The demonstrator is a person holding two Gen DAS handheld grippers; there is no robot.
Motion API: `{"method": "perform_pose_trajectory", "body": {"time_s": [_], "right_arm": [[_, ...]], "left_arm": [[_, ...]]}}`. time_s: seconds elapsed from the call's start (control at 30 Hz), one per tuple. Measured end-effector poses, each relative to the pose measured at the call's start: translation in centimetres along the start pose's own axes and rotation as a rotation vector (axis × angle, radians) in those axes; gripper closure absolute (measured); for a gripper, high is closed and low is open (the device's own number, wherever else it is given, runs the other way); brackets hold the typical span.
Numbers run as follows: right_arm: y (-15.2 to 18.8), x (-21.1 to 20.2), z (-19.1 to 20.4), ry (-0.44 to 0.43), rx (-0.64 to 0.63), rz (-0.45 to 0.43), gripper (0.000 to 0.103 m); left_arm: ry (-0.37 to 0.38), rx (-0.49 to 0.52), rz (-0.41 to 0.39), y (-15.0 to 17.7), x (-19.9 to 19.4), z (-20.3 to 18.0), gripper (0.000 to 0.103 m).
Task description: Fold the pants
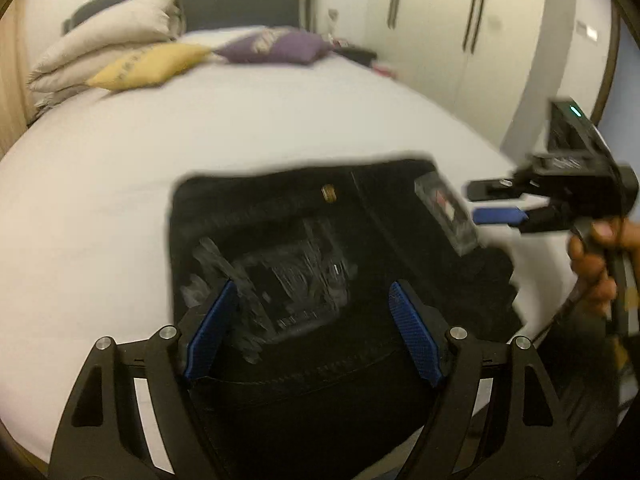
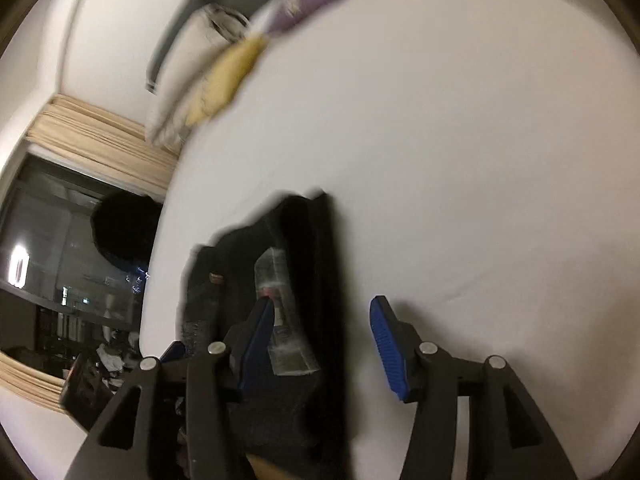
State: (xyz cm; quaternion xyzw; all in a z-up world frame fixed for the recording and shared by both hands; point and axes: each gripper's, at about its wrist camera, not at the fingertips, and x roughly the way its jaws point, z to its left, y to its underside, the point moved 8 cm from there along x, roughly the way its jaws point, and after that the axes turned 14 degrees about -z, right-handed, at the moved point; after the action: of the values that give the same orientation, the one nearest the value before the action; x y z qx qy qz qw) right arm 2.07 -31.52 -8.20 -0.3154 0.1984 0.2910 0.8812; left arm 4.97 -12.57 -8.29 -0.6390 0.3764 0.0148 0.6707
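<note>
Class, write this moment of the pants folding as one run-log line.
pants: folded, flat on bed | left gripper: open above pants, empty | right gripper: open, empty | pillows: far end

Pants [image 1: 320, 280] on bed [image 1: 240, 132] near edge; pillows [image 1: 160, 62] behind.

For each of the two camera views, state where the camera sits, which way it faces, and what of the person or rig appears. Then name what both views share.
Left wrist: sits behind the open left gripper, faces down the bed toward the headboard; shows the right gripper and a hand.
Right wrist: sits behind the open right gripper, faces across the bed toward a window; no hand shows.
Shared: black pants, yellow pillow, purple pillow.
</note>
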Motion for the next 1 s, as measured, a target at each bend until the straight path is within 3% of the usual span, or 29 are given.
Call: {"method": "perform_pose_trajectory", "body": {"time_s": [0.07,0.13,0.27,0.33,0.53,0.6,0.63,0.73,0.93,1.0], "right_arm": [[0.2,-2.0,2.4,-0.117,0.033,-0.027,0.049],[0.9,-2.9,3.7,-0.160,0.012,-0.025,0.049],[3.1,-2.8,2.3,-0.122,0.022,0.008,0.049],[4.4,-2.6,0.5,-0.090,0.059,0.038,0.049],[5.9,-1.7,0.4,-0.085,0.055,0.064,0.049],[6.0,-1.5,0.3,-0.091,0.044,0.071,0.067],[6.1,-1.1,0.1,-0.064,0.031,0.082,0.081],[6.4,-1.1,-0.7,-0.019,0.029,0.083,0.092],[7.4,-1.8,-0.5,0.017,-0.008,0.082,0.096],[7.9,-1.5,-1.1,0.020,0.012,0.094,0.096]], "left_arm": [[-0.007,-0.014,-0.041,-1.3,-0.8,0.9,0.025],[-0.018,0.000,-0.028,-1.8,-0.5,1.1,0.025],[-0.058,0.056,0.122,1.8,3.4,2.4,0.025],[-0.067,0.077,0.084,2.0,3.7,2.2,0.024],[-0.058,0.056,0.096,1.3,3.4,1.9,0.023],[-0.040,0.041,0.091,1.2,3.1,1.6,0.023],[-0.045,0.053,0.100,1.4,3.2,1.5,0.023],[-0.071,0.134,0.113,2.5,3.6,0.5,0.020],[-0.023,0.071,0.073,2.2,2.1,-0.5,0.019],[-0.044,0.058,0.040,1.7,1.4,-0.3,0.019]]}}
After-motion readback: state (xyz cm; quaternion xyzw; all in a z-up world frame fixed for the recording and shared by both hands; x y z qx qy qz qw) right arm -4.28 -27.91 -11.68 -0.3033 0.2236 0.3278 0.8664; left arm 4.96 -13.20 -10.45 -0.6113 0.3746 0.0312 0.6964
